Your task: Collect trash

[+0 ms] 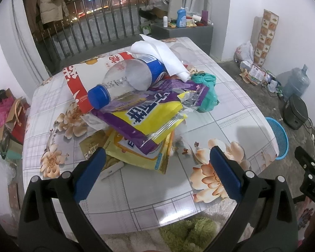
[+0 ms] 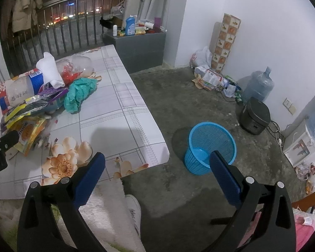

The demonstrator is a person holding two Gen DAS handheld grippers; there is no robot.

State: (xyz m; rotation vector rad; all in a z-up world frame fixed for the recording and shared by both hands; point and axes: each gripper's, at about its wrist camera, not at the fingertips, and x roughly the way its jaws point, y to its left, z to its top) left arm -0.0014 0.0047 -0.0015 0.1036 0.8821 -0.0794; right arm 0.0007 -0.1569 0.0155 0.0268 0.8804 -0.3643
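A heap of trash lies on the flowered table (image 1: 231, 113). On top rests a clear plastic bottle (image 1: 126, 77) with a blue cap, over a purple and yellow snack wrapper (image 1: 145, 115), a yellow bag (image 1: 140, 155), white tissue (image 1: 157, 52) and a crumpled green bag (image 1: 208, 92). My left gripper (image 1: 157, 159) hovers open just in front of the heap, holding nothing. My right gripper (image 2: 157, 163) is open and empty past the table's corner, above the floor near a blue mesh basket (image 2: 210, 145). The heap shows at the left in the right wrist view, with the green bag (image 2: 79, 92).
A grey cabinet (image 2: 140, 44) with bottles stands behind the table by a railing. On the concrete floor are a dark rice cooker (image 2: 255, 115), a water jug (image 2: 258, 84), cables and papers. A water dispenser (image 2: 304, 134) stands right. A white shoe (image 2: 134, 210) shows below.
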